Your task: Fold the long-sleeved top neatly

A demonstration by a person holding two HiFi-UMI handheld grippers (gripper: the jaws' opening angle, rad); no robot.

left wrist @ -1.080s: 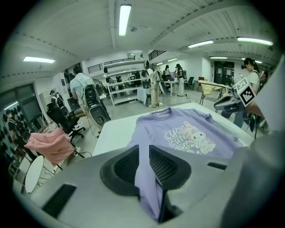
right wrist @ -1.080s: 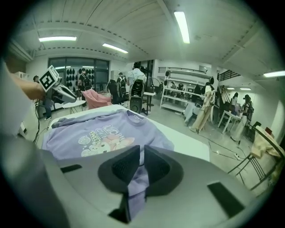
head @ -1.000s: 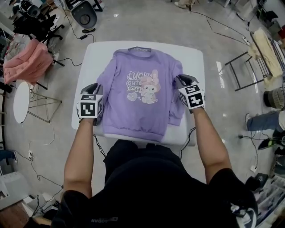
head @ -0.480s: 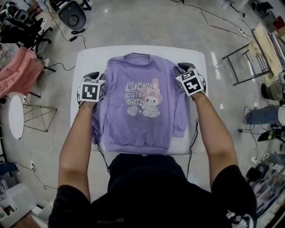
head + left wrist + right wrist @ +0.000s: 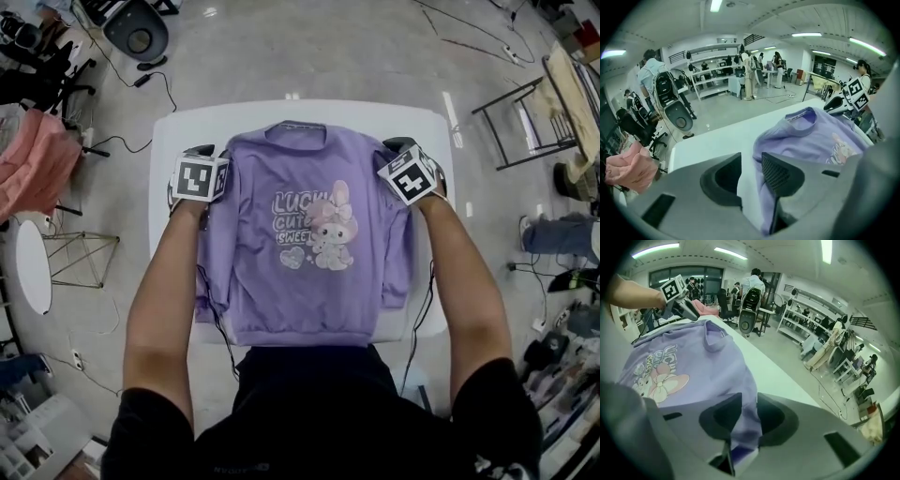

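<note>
Top (image 5: 309, 262) hogs most of the desk (image 5: 375, 117). Free desk is just a strip along the far edge, both far corners, and skinny margins down the left and right edges. Off the far-left corner there's an office chair (image 5: 136, 33); past the left edge, a pink cloth (image 5: 33, 173).

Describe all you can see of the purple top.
The top is lilac soft knit, with ribbed collar and hem and a cartoon rabbit print with lettering. It lies flat, front up, collar away from the person, on the white table, sleeves along its sides. Its shoulder edges sit between the jaws of the left tool and the right tool, which have just been opening.
</note>
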